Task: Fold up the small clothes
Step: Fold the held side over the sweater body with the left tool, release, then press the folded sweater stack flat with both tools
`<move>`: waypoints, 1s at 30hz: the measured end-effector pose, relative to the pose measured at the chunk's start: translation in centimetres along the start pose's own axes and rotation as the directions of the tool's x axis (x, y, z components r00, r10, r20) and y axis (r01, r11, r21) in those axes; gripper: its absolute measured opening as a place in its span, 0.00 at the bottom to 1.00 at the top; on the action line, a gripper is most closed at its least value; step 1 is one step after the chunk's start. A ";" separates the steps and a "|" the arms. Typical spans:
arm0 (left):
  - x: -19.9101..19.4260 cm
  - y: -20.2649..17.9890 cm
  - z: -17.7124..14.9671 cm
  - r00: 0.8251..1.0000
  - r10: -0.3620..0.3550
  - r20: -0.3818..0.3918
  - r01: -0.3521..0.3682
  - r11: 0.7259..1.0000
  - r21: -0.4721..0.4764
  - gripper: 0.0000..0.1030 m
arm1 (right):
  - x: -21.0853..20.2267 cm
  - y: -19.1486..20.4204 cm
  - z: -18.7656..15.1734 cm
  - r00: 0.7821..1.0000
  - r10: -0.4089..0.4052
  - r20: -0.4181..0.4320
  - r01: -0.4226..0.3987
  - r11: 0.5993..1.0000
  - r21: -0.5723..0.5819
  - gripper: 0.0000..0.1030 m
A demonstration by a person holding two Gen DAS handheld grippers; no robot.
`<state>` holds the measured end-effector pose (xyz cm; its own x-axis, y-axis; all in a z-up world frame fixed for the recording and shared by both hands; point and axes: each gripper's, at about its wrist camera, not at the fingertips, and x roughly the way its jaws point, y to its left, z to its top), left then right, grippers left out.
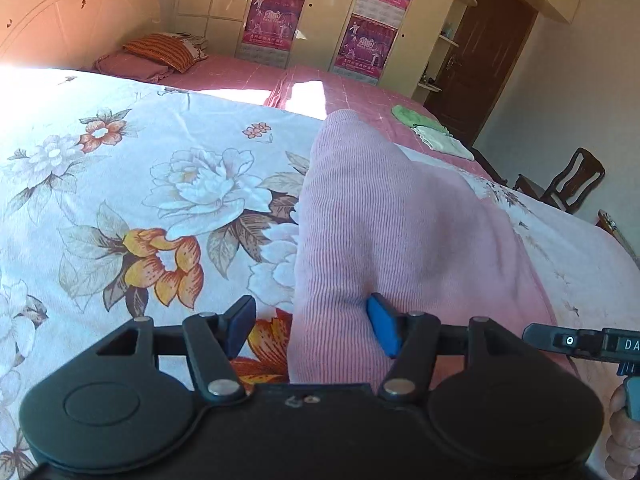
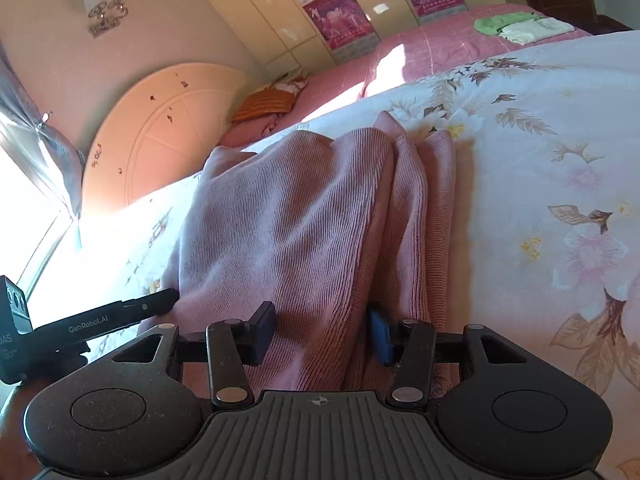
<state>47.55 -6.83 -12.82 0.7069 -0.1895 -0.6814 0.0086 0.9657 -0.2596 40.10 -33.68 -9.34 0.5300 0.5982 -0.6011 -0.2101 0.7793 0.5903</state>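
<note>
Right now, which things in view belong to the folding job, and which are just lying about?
Part of the job:
pink knit garment
left gripper
right gripper
floral bedspread it lies on

Lying about:
green cloth and white cloth
orange pillow
wooden chair
posters

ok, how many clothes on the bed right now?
3. Pink knit garment on the floral quilt, between both grippers' open fingers. Green piece and white piece lie folded side by side on the far pink bedspread. Others could be out of frame.
</note>
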 end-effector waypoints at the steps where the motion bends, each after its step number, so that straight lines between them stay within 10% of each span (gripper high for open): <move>1: -0.2 0.4 -0.4 1.000 -0.007 -0.002 0.007 1.000 -0.003 0.61 | 0.2 -0.2 0.2 1.000 0.005 -0.015 -0.004 1.000 0.015 0.49; 3: 0.1 0.6 -0.3 1.000 -0.015 -0.009 0.015 1.000 -0.005 0.65 | 0.4 -0.1 0.7 0.999 -0.007 -0.042 0.008 1.000 0.014 0.46; 5: -0.2 0.5 0.1 1.000 -0.027 -0.008 0.027 1.000 0.005 0.61 | 0.7 1.2 1.0 0.997 -0.054 -0.063 0.050 0.997 -0.060 0.09; 13: -1.0 -1.7 0.6 0.997 -0.082 0.008 0.081 0.993 0.083 0.50 | -4.0 6.8 1.5 0.977 -0.158 0.141 0.197 0.924 -0.328 0.08; 19: 0.9 -4.4 0.2 0.999 0.012 -0.040 -0.004 0.979 0.204 0.58 | -0.2 1.5 0.0 0.977 -0.214 -0.007 0.209 0.960 -0.189 0.08; 24: -0.4 -3.2 1.7 0.997 -0.061 -0.043 0.069 0.975 0.210 0.55 | -1.5 0.6 -0.1 0.982 -0.177 0.061 0.182 0.979 -0.095 0.09; 26: -1.3 -2.5 2.8 0.995 -0.097 0.018 0.091 0.974 0.207 0.57 | -2.6 0.5 0.4 0.976 -0.183 0.120 0.194 0.977 -0.092 0.34; 30: 0.6 -2.4 5.1 0.998 -0.059 0.015 0.054 0.975 0.216 0.57 | -2.5 -0.2 3.7 0.964 -0.205 0.166 0.220 0.973 -0.073 0.37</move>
<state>51.60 -8.31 -9.14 0.7160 -0.2430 -0.6545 0.1994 0.9696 -0.1418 41.85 -35.96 -5.97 0.6908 0.3858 -0.6115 -0.1479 0.9032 0.4028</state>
